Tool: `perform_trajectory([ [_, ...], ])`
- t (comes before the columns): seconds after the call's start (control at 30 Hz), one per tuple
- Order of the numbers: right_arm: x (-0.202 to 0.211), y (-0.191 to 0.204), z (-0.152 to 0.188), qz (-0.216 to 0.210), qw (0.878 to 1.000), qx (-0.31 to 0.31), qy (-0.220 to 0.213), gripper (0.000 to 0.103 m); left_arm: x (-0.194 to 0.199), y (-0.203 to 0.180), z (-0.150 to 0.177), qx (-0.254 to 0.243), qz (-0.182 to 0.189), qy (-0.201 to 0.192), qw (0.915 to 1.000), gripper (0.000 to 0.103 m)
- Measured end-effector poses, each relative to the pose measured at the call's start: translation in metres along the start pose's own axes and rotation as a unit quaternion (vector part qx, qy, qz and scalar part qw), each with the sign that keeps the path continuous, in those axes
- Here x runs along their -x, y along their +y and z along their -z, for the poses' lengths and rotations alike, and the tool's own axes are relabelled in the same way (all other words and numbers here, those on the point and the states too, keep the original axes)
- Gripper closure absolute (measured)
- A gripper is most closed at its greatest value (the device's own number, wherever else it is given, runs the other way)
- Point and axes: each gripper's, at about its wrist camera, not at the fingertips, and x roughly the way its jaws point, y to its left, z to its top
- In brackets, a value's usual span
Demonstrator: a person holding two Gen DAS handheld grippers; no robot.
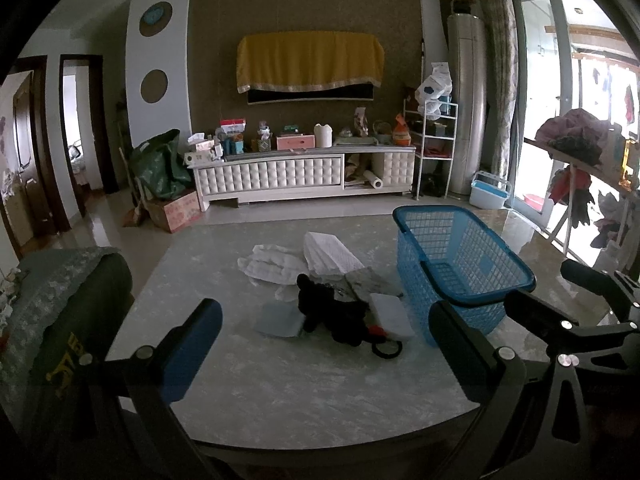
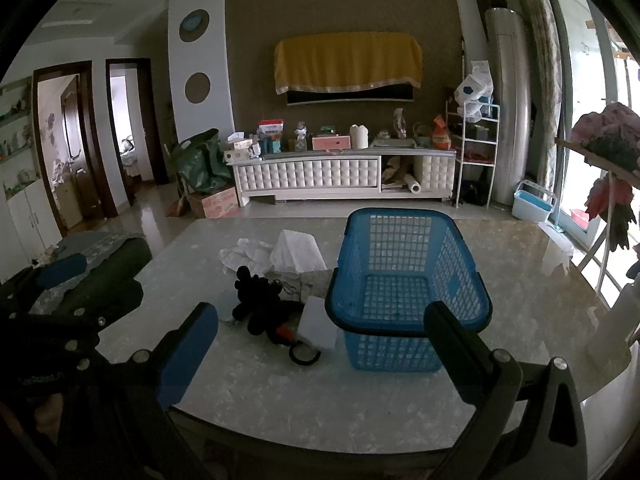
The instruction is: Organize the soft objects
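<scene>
Both grippers are hovering over the near edge of the counter [image 2: 280,400], jaws spread wide, holding nothing: left gripper [image 1: 324,344], right gripper [image 2: 324,344]. Blue basket [image 2: 404,280] is standing upright and empty. Soft stuff is lying in a pile just left of the basket: black plush toy [image 1: 332,308], white cloths [image 1: 276,264], folded white mesh piece [image 1: 328,252], pale pads [image 1: 392,316], black hair tie [image 1: 386,348] nearest the grippers.

Dim, bluish room — daylight pours from the glass doors [image 1: 560,92] at right, blown out. Glare sheens the table [image 2: 540,272]; fisheye edges bend, dark-vignetted.
</scene>
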Motion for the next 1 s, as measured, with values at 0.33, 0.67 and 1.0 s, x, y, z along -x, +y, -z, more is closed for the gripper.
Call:
perform_trajectory([
  [0.33, 0.000, -0.001, 0.000, -0.004, 1.000, -0.002, 0.003, 0.000, 0.002, 0.000, -0.001, 0.000, -0.001, -0.002, 1.0000, 0.000],
  [0.67, 0.000, -0.002, 0.000, -0.009, 1.000, -0.005, 0.004, 0.000, 0.004, 0.001, -0.004, 0.002, -0.001, -0.003, 1.0000, 0.000],
  [1.0, -0.009, 0.004, -0.016, -0.006, 1.000, 0.011, 0.003, 0.000, -0.006, 0.014, -0.026, 0.003, 0.003, -0.007, 1.0000, 0.000],
])
